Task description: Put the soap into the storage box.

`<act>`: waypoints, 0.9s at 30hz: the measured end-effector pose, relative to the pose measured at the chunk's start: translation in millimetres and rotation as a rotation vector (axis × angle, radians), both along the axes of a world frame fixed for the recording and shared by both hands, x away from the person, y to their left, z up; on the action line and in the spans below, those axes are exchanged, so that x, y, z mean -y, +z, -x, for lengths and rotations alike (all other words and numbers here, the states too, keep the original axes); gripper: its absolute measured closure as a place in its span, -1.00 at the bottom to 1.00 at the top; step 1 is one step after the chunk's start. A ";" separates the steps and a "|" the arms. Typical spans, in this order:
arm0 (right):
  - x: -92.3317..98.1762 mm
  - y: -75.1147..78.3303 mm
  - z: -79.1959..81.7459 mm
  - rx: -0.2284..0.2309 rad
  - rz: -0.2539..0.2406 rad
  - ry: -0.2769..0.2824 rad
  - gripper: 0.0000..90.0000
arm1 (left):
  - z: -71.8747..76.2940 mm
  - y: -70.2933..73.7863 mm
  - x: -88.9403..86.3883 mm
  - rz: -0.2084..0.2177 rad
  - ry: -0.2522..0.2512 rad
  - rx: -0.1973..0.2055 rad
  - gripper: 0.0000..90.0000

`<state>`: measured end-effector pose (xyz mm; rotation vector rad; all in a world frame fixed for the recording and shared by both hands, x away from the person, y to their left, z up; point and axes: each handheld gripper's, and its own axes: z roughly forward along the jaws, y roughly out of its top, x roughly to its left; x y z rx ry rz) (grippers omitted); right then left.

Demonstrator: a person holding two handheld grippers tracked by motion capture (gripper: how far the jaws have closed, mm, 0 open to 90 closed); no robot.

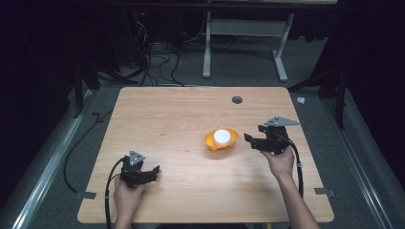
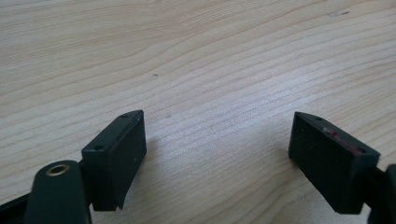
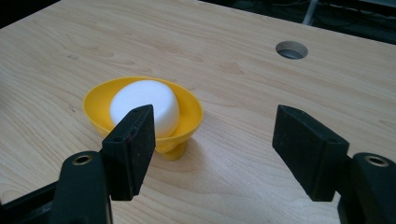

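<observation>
Two grippers: right gripper [image 3: 215,126] released, jaws apart, nothing between; left gripper [image 2: 217,126] released over bare worktop [image 2: 210,56].
Right gripper, ahead: yellow bowl [image 3: 189,109] near, off toward its left jaw, not between the jaws.
Bowl contents: white foam puck [image 3: 144,100], upright, round, no long axis.
Nearer hand: right; left well apart.
Judgement: shift toward left jaw's side to centre the puck.
</observation>
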<state>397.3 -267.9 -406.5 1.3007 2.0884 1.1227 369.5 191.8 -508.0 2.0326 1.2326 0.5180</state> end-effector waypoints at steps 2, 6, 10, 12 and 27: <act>3.0 -0.1 1.5 0.003 -0.001 -0.004 -0.32 | 0.0 -0.1 0.1 0.000 0.001 0.001 -0.56; 8.5 -0.7 5.4 0.005 -0.012 -0.019 -0.32 | 0.0 0.0 0.0 0.000 0.000 0.000 -0.56; 14.0 -1.6 9.0 0.002 -0.020 -0.032 -0.32 | 0.0 0.0 0.0 0.000 0.000 0.000 -0.56; 16.6 -1.8 11.1 0.007 -0.025 -0.039 -0.32 | 0.0 0.0 0.0 0.000 0.000 0.000 -0.56; 25.8 -12.3 18.5 -0.008 -0.047 -0.054 -0.31 | 0.0 0.0 0.1 0.000 0.000 0.000 -0.56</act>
